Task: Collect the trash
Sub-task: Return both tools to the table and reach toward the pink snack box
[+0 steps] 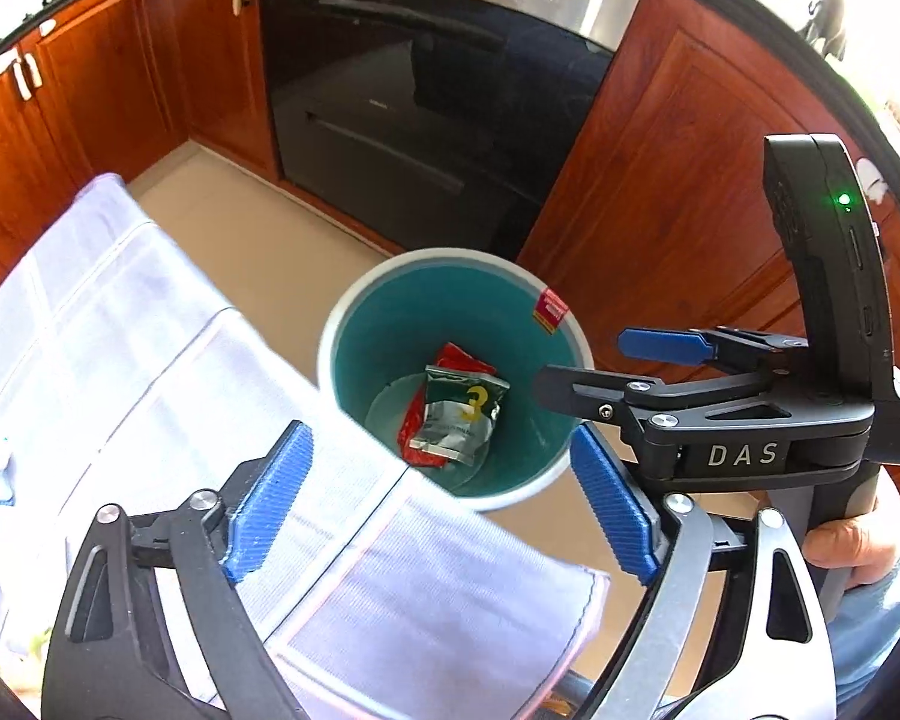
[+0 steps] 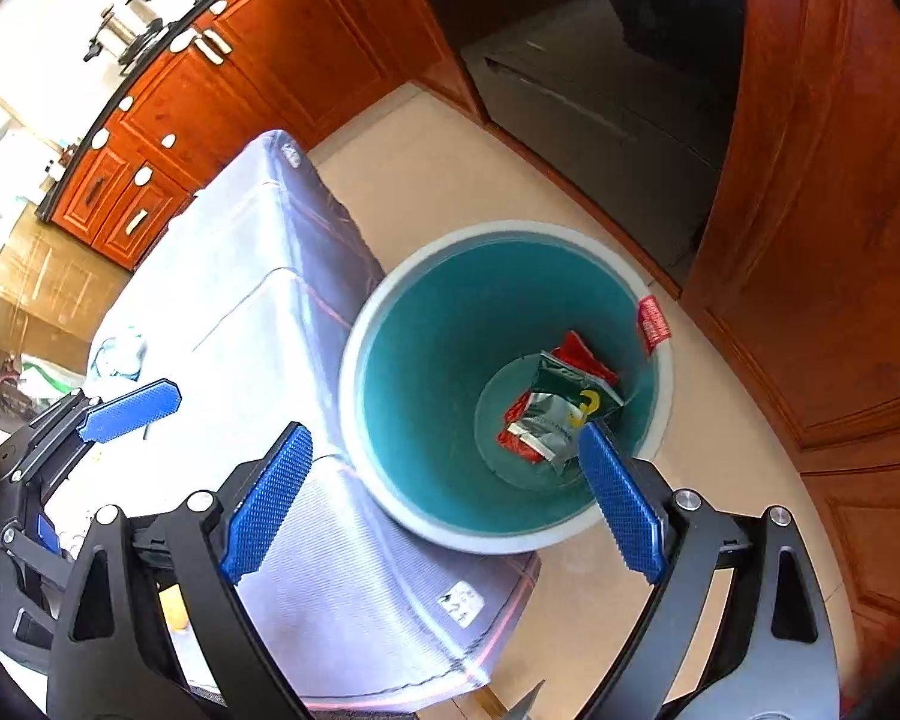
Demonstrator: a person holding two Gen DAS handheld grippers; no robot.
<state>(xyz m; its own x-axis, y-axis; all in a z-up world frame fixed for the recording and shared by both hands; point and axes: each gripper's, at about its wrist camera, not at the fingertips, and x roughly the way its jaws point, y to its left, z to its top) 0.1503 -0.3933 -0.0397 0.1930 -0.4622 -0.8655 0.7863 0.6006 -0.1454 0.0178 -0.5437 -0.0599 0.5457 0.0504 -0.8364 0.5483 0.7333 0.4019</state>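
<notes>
The green packet [image 1: 459, 420] hid most of the red wrapper [image 1: 450, 357] beneath it inside the bin [image 1: 330, 330]; its print was unreadable.

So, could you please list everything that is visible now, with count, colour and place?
round plastic bin: one, teal inside with white rim, on the floor beside the table
silver-green foil packet: one, at the bin's bottom
red wrapper: one, under the foil packet
small red label: one, at the bin's rim
pale checked tablecloth: one, white-lilac, covering the table
black oven: one, between brown wooden cabinets
left gripper: blue pads, open, empty
right gripper: blue pads, open, empty
</notes>
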